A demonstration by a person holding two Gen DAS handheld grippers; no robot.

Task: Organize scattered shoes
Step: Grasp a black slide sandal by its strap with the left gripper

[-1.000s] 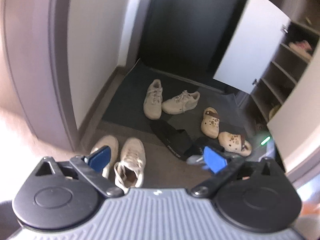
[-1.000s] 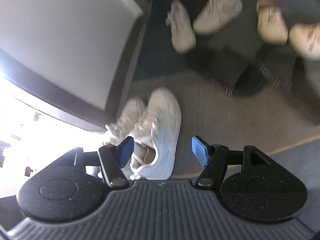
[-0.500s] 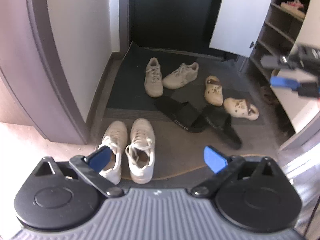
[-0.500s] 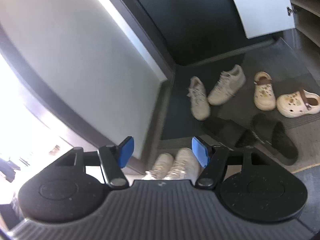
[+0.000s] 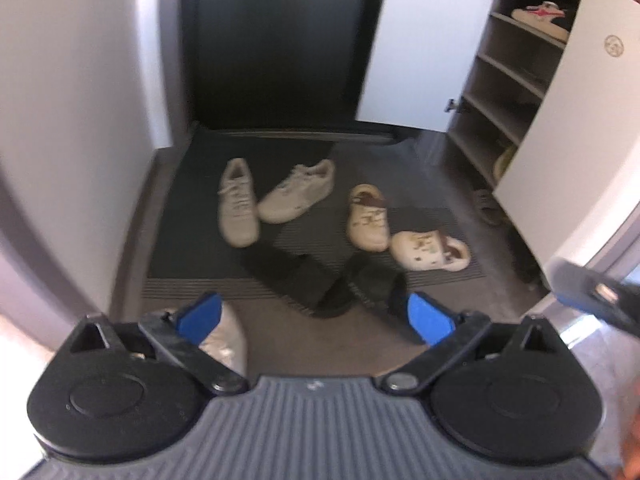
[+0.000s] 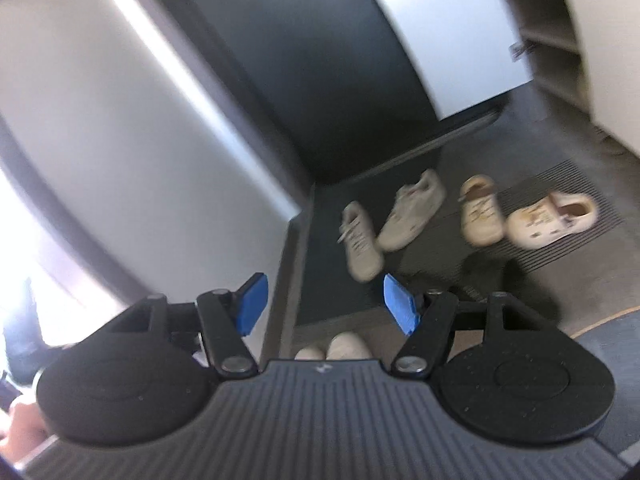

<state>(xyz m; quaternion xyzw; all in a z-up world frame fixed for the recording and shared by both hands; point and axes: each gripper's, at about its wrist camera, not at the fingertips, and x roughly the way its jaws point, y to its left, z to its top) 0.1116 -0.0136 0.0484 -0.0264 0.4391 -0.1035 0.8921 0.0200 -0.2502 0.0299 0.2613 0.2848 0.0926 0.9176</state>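
Note:
Shoes lie scattered on the entry floor, and both grippers hang above them. My left gripper (image 5: 314, 317) is open and empty. Beyond it lie two white sneakers (image 5: 237, 202) (image 5: 298, 192), two cream clogs (image 5: 368, 218) (image 5: 430, 250) and two black slides (image 5: 296, 276) (image 5: 376, 284). A white sneaker's toe (image 5: 224, 340) shows beside the left finger. My right gripper (image 6: 326, 308) is also open and holds nothing; its blurred view shows the sneakers (image 6: 360, 240), the clogs (image 6: 480, 210) and the toes of the near white pair (image 6: 332, 350). The right gripper (image 5: 592, 292) also enters the left wrist view at the right edge.
An open shoe cabinet (image 5: 508, 80) with white doors stands on the right, with shoes on its top shelf (image 5: 540, 20) and a sandal (image 5: 486, 206) on the floor at its foot. A dark door (image 5: 276, 40) closes the back. A dark mat (image 5: 180, 240) covers the floor, and a white wall runs along the left.
Both views have lifted from the near white pair towards the door; that pair has slid to the bottom edge. In the left view the right gripper has dropped from upper right to lower right.

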